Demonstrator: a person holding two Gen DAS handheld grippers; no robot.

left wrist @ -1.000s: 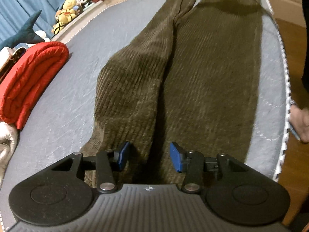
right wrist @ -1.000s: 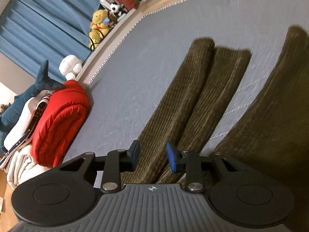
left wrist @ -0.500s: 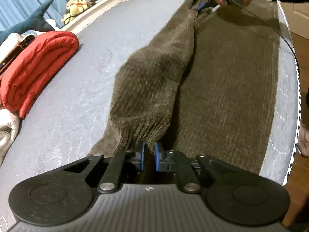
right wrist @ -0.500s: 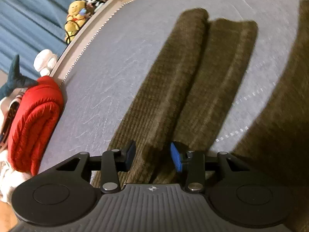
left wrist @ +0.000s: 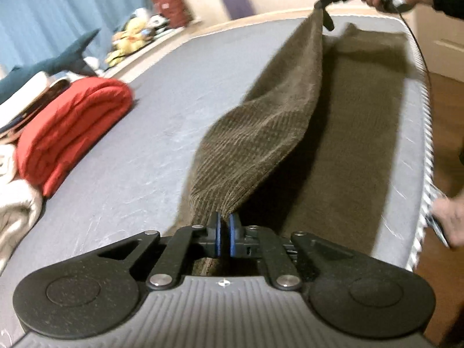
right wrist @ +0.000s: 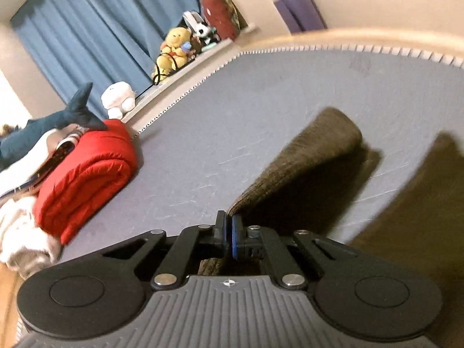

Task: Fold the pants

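Now both the left gripper and right gripper, apart earlier, clamp the pants, lifting one leg off the bed.

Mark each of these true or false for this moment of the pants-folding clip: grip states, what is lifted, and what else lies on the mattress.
1. The left hand-held gripper is shut on the pants. True.
2. The right hand-held gripper is open and empty. False: it is shut on the pants' fabric.
3. One pant leg hangs lifted off the mattress between the two grippers. True.
4. The red blanket lies spread flat under the pants. False: it sits folded, apart from them, at the mattress side.
5. The other pant leg lies flat. True.
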